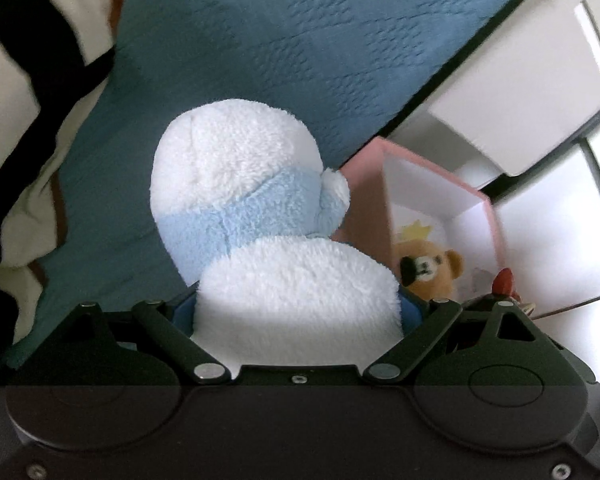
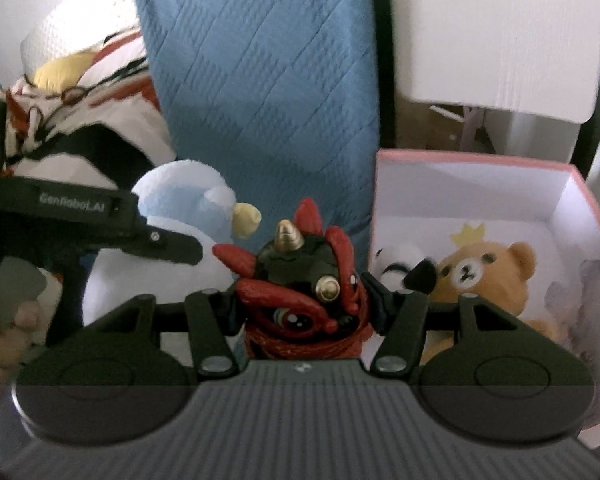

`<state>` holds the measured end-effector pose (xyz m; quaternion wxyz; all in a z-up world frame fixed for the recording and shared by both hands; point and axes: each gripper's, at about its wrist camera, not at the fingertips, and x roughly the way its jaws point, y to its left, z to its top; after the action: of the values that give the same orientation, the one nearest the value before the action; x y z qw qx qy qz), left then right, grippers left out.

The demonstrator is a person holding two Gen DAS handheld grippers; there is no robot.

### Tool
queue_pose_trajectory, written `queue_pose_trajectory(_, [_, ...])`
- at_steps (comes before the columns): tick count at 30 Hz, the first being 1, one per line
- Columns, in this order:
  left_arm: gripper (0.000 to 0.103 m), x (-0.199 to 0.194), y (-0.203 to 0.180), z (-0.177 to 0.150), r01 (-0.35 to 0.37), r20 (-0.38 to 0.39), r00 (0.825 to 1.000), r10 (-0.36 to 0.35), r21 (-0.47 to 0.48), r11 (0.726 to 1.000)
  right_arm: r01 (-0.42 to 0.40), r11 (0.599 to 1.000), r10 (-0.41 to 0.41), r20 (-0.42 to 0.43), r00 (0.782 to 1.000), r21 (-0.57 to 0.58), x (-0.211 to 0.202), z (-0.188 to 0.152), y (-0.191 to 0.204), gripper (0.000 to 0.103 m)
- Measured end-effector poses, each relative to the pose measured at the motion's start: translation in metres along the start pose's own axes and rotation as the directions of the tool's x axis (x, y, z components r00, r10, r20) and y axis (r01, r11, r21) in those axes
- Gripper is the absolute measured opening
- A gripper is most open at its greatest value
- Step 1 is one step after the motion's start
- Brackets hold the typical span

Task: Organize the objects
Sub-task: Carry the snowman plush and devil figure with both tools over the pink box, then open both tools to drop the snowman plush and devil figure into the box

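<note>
My left gripper (image 1: 298,312) is shut on a white and light-blue plush penguin (image 1: 252,208), held above the blue bedspread (image 1: 260,40). In the right wrist view the same penguin (image 2: 188,208) shows at the left, with the left gripper (image 2: 172,246) on it. My right gripper (image 2: 300,300) is shut on a black and red horned monster figure (image 2: 300,272). A pink box (image 2: 500,200) with white inside stands to the right and holds a brown teddy bear (image 2: 484,276) and a small white plush (image 2: 396,264). The box (image 1: 440,208) and bear (image 1: 432,272) also show in the left wrist view.
A white drawer cabinet (image 1: 520,80) stands behind the box, with one drawer pulled out. A patterned pillow (image 2: 80,120) lies at the left on the bed. The person's hand (image 2: 4,328) holds the left gripper's handle.
</note>
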<state>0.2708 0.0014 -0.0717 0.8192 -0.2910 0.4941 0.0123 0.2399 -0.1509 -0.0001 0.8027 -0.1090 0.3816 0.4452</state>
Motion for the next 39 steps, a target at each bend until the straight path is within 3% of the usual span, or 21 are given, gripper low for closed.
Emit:
queue_pose_trajectory(10, [0.091, -0.016, -0.075, 0.034, 0.055, 0.034, 0.998, -0.058, 0.076, 0.996, 0.019, 1.0, -0.021, 0.094, 0.995, 0.019, -0.042, 0.046, -0.037, 0.06])
queue_pose_trajectory(17, [0.091, -0.01, -0.128, 0.039, 0.088, 0.064, 0.993, -0.097, 0.13, 0.988, 0.055, 0.996, -0.064, 0.15, 0.987, 0.066, -0.068, 0.05, -0.079, 0.06])
queue_pose_trajectory(26, [0.091, 0.041, -0.181, 0.033, 0.077, 0.022, 0.996, -0.083, 0.205, 0.976, 0.143, 0.982, -0.159, 0.131, 0.979, 0.123, -0.068, 0.015, -0.145, 0.06])
queue_pose_trajectory(31, [0.091, 0.081, -0.197, 0.023, 0.049, -0.042, 0.998, -0.04, 0.238, 0.97, 0.171, 0.973, -0.186, 0.084, 0.979, 0.155, -0.049, -0.013, -0.177, 0.06])
queue_pose_trajectory(39, [0.091, 0.117, -0.209, 0.003, 0.013, -0.066, 0.998, 0.007, 0.294, 0.956, 0.192, 0.968, -0.199, 0.024, 0.98, 0.163, -0.019, -0.054, -0.204, 0.06])
